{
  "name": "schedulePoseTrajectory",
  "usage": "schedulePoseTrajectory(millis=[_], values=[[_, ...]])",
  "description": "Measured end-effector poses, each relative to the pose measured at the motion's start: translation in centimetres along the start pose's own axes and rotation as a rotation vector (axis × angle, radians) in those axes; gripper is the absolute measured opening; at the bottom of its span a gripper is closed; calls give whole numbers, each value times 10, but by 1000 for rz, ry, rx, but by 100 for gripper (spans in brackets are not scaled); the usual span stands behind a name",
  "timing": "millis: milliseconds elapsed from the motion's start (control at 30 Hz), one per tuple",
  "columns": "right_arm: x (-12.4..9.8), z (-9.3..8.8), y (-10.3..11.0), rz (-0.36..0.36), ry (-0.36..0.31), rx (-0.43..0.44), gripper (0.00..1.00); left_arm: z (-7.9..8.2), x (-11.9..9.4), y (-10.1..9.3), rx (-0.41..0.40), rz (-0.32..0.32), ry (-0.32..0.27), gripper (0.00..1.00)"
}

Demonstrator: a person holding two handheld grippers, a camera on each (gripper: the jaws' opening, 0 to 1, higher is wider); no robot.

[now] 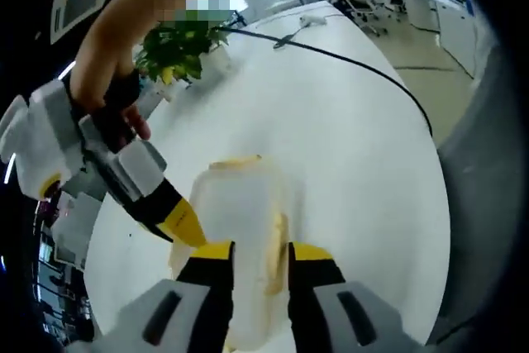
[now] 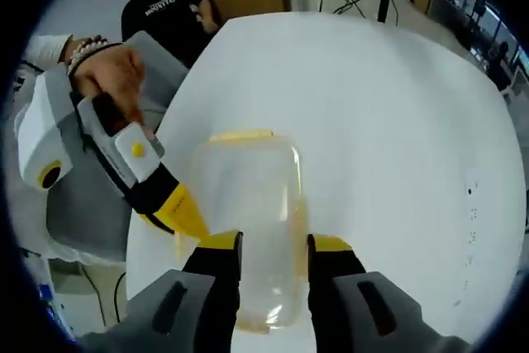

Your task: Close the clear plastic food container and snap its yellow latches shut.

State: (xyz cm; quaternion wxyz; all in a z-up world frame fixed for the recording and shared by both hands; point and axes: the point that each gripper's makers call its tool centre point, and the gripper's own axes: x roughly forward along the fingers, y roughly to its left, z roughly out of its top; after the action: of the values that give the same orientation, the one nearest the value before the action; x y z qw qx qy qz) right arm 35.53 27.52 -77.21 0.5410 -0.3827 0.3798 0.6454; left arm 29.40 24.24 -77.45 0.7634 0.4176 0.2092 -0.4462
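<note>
The clear plastic container (image 1: 244, 204) lies on the white table (image 1: 347, 146), lid on top, with a yellow latch (image 1: 235, 161) at its far end and another yellow latch (image 1: 277, 250) along its right side. My left gripper (image 1: 260, 258) hovers over its near end, jaws apart, the side latch between them. The right gripper (image 1: 186, 225), held in a hand, touches the container's left edge with its yellow tip. In the right gripper view the container (image 2: 248, 204) runs under my right gripper (image 2: 274, 250), jaws apart. The left gripper (image 2: 186, 214) touches its left side.
A potted green plant (image 1: 178, 47) stands at the far left of the table, and a black cable (image 1: 355, 64) runs across it. The table's edge (image 1: 438, 171) curves on the right. A person in black (image 2: 165, 6) and a grey chair (image 2: 99, 196) are beside the table.
</note>
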Motion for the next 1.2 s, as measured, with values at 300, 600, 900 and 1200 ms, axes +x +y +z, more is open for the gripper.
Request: schedulePoseTrajectory(millis=[300,600,900,1200], values=[[-8,-1,-5,-240,-176,40,26,-5,3,2,69,51,43,27],[-47,-19,18,-433,-334,146,41,9,-24,22,-142,112,-127,43],[-40,-52,45,-477,-401,296,55,-40,-36,58,-487,264,-170,75],[-2,-72,54,-526,-361,397,75,-77,-19,45,-497,229,-35,81]])
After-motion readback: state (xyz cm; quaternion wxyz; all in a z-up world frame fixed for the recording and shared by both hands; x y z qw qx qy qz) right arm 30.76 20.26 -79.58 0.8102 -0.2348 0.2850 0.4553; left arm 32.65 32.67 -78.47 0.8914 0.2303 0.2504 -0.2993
